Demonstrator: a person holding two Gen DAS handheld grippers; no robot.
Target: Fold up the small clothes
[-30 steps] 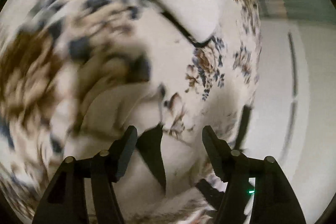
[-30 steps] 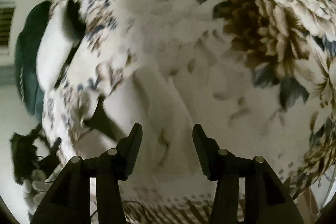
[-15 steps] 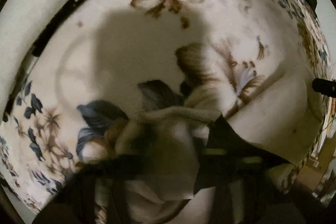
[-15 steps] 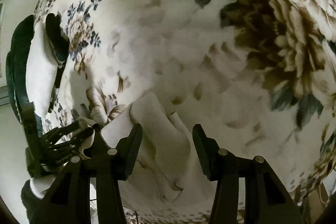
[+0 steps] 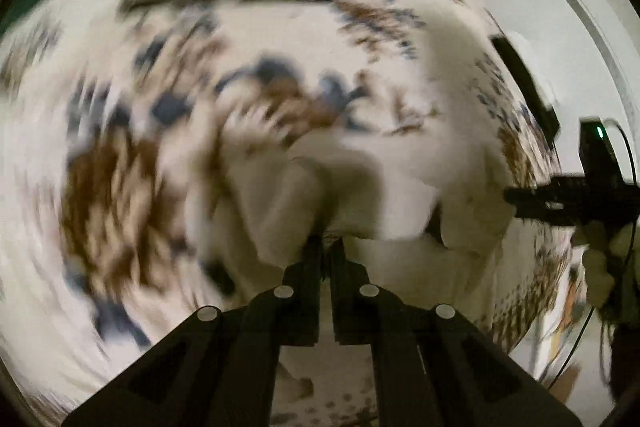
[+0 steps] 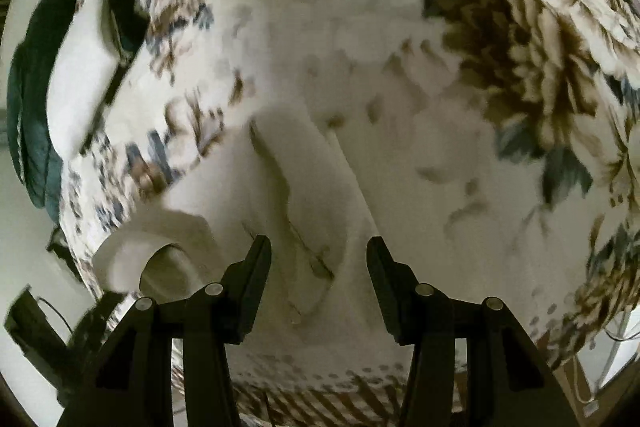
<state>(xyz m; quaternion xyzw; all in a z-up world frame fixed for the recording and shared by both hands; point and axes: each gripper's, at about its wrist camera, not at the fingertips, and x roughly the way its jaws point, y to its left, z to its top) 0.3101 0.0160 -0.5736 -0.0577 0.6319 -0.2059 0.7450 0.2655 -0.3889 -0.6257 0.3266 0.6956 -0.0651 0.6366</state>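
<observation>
A small cream garment (image 5: 360,187) lies crumpled on a floral bedspread (image 5: 120,195). My left gripper (image 5: 326,243) is shut, with a bunched fold of the garment pinched at its tips; this view is blurred by motion. In the right wrist view the same garment (image 6: 312,195) lies spread out, with a round opening (image 6: 160,263) at its left end. My right gripper (image 6: 318,253) hovers just above it, open, with cloth below the gap and nothing pressed. The right gripper (image 5: 560,203) also shows at the right edge of the left wrist view, held by a hand (image 5: 600,267).
The floral bedspread (image 6: 520,67) fills both views. A white folded item with a dark edge (image 6: 80,75) lies at its far side, next to a dark green cloth (image 6: 32,99). Pale floor (image 5: 580,27) lies beyond the bed edge.
My left gripper went from open to shut on a fold of the garment, and has swung and rolled. My right gripper stayed open and shifted slightly over the garment.
</observation>
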